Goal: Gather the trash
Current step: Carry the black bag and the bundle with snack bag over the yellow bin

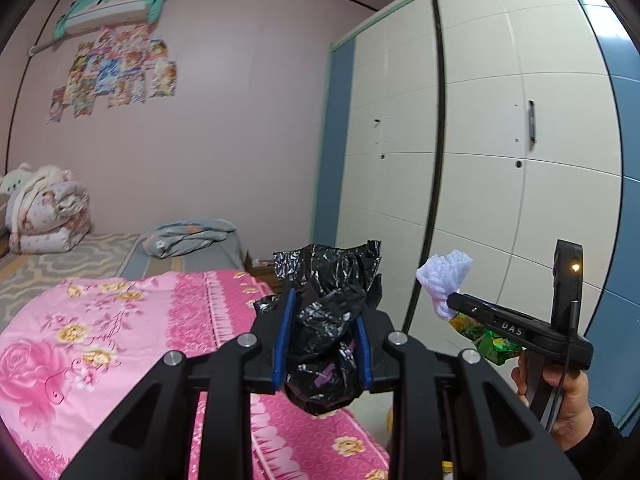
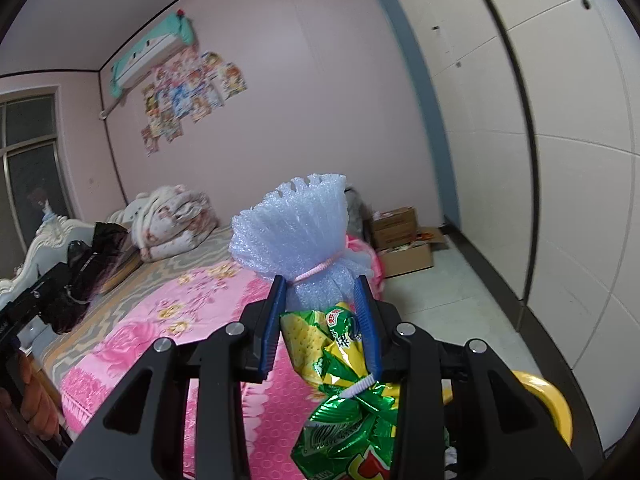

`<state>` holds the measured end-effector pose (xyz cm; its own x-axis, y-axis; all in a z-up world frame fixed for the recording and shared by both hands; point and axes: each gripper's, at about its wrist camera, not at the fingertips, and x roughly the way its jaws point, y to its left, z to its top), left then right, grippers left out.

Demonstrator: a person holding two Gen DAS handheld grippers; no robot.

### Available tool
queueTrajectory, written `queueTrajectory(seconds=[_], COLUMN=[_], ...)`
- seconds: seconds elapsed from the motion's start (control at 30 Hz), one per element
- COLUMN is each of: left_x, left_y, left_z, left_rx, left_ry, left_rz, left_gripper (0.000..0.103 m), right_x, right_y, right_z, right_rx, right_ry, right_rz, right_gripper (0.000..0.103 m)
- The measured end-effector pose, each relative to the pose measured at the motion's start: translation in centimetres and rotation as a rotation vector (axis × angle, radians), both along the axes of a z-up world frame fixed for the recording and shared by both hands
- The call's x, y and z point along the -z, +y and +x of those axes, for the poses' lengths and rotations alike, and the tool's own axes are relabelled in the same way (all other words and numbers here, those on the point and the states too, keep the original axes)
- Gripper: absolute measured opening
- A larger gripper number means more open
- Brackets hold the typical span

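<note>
My left gripper is shut on a crumpled black plastic trash bag, held in the air above the pink floral bedspread. My right gripper is shut on a bunch of trash: a white foam net and a green and yellow snack wrapper. The right gripper also shows at the right of the left wrist view, with the foam net and wrapper in it. The left gripper and black bag show at the left of the right wrist view.
A bed with folded quilts fills the left. A tall white and blue wardrobe stands on the right. Cardboard boxes sit on the floor by the far wall. A yellow object lies low at the right.
</note>
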<state>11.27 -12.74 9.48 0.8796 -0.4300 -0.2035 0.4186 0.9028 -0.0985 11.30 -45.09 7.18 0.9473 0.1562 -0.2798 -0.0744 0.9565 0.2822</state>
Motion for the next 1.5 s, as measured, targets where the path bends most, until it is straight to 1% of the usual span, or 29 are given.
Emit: queueTrajectory(seconds=[0.2, 0.33, 0.53, 0.77, 0.87, 1.1, 1.27, 1.5], left_x=[-0.6, -1.0, -1.3, -0.9, -0.7, 0.5, 2.2, 4.8], left_y=[-2.5, -3.7, -5.0, -6.3, -6.9, -9.0, -11.2, -14.5], left_z=[-0.1, -0.2, 0.0, 0.0, 0.2, 2.0, 3.7, 6.0], left_rx=[0.043, 0.065, 0.089, 0.109, 0.121, 0.161, 0.19, 0.214], left_ry=[-0.023, -0.03, -0.042, -0.045, -0.042, 0.0, 0.04, 0.103], left_rz=[0.009, 0.007, 0.006, -0.002, -0.002, -0.005, -0.005, 0.021], left_gripper=[0.025, 0.025, 0.025, 0.025, 0.025, 0.025, 0.025, 0.025], right_x=[-0.1, -0.3, -0.5, 0.2, 1.0, 3.0, 4.7, 6.8], right_y=[-2.7, -3.4, -4.2, -5.4, -6.1, -7.2, -8.3, -9.4], right_z=[-1.7, -2.6, -4.3, -5.1, -5.3, -5.1, -4.8, -4.5], right_rx=[0.074, 0.107, 0.157, 0.221, 0.244, 0.32, 0.364, 0.408], right_ry=[-0.012, -0.025, -0.053, -0.052, -0.044, -0.029, -0.009, 0.023], right_rz=[-0.006, 0.009, 0.006, 0.012, 0.015, 0.008, 0.013, 0.018], right_gripper=[0.033, 0.033, 0.033, 0.033, 0.033, 0.033, 0.034, 0.034])
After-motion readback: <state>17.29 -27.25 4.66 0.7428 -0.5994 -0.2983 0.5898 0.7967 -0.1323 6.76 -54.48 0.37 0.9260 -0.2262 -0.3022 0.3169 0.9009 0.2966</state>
